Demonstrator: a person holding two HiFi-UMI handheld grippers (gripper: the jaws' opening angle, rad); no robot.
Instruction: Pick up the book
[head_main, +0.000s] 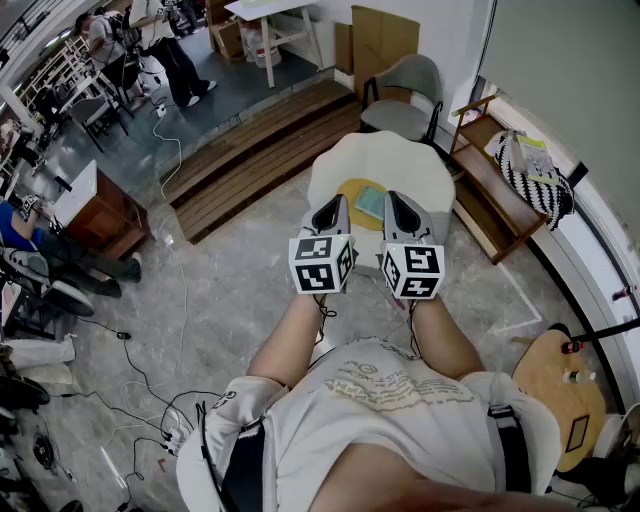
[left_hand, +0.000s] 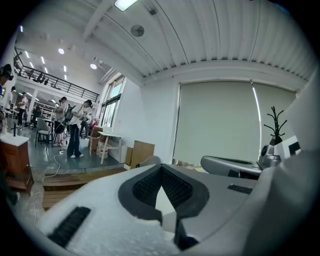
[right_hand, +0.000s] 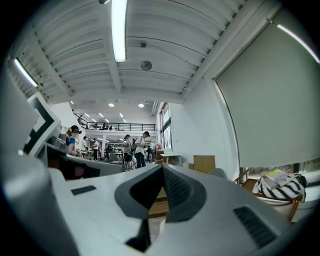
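The book (head_main: 369, 203), a thin one with a pale teal cover, lies flat on a round yellow mat (head_main: 346, 194) near the middle of a white table (head_main: 425, 160) with a wavy edge. Nothing touches it.

In the head view it shows in the gap between the tips of the two grippers, which are held side by side, close together but apart, over the near edge of the table. The left gripper (head_main: 330, 206) has its jaws closed tip to tip, with nothing between them; its own view looks out level across the room, and the book does not show there. The right gripper (head_main: 398, 200) is also closed and empty, its dark pads meeting at the tip, and it too looks across the room at people standing far off. Each gripper carries a cube with square markers, the left cube (head_main: 322, 262) and the right cube (head_main: 413, 270) almost touching above the person's forearms.

Past the far edge of the table stands a grey chair (head_main: 405, 92). To the right of the table is a low wooden shelf (head_main: 487, 195) with a striped bag (head_main: 535, 175) on it.
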